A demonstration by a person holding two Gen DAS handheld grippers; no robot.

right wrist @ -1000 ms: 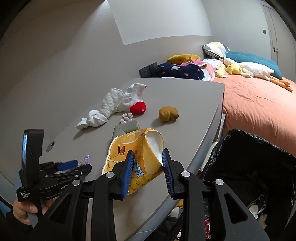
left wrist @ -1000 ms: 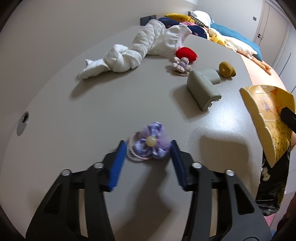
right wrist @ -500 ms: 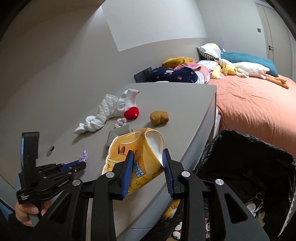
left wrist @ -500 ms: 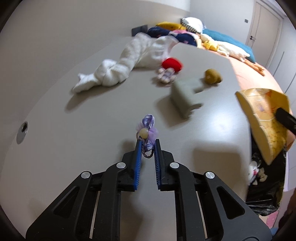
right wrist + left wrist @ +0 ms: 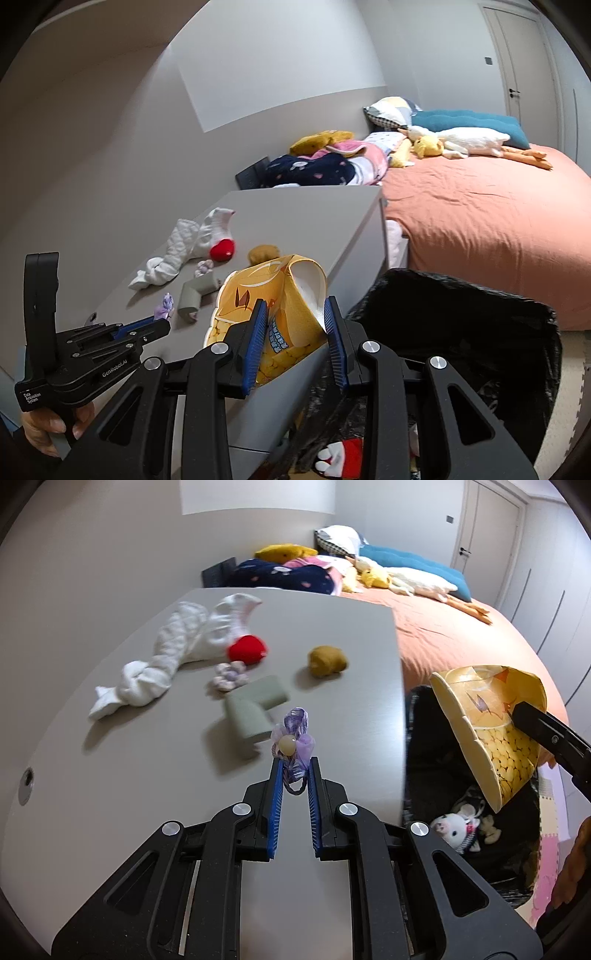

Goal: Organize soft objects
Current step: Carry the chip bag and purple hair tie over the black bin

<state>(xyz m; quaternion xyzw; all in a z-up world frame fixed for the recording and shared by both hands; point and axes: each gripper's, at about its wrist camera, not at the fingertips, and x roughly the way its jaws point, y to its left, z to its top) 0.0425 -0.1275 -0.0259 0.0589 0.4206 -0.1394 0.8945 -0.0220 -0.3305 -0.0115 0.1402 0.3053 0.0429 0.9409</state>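
Two hand-held grippers, left [image 5: 294,766] now lifting purple hair tie [image 5: 293,738] (seemingly airborne), right [image 5: 295,317] clamping yellow bag [image 5: 273,295].

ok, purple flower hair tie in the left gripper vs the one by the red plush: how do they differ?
The held flower hair tie is pinched in the left gripper and stands on edge off the table; the flower hair tie on the table lies flat beside the red plush. The held one is deeper purple with a clear cream bead; the other is paler and blurred. Both are fabric flowers.
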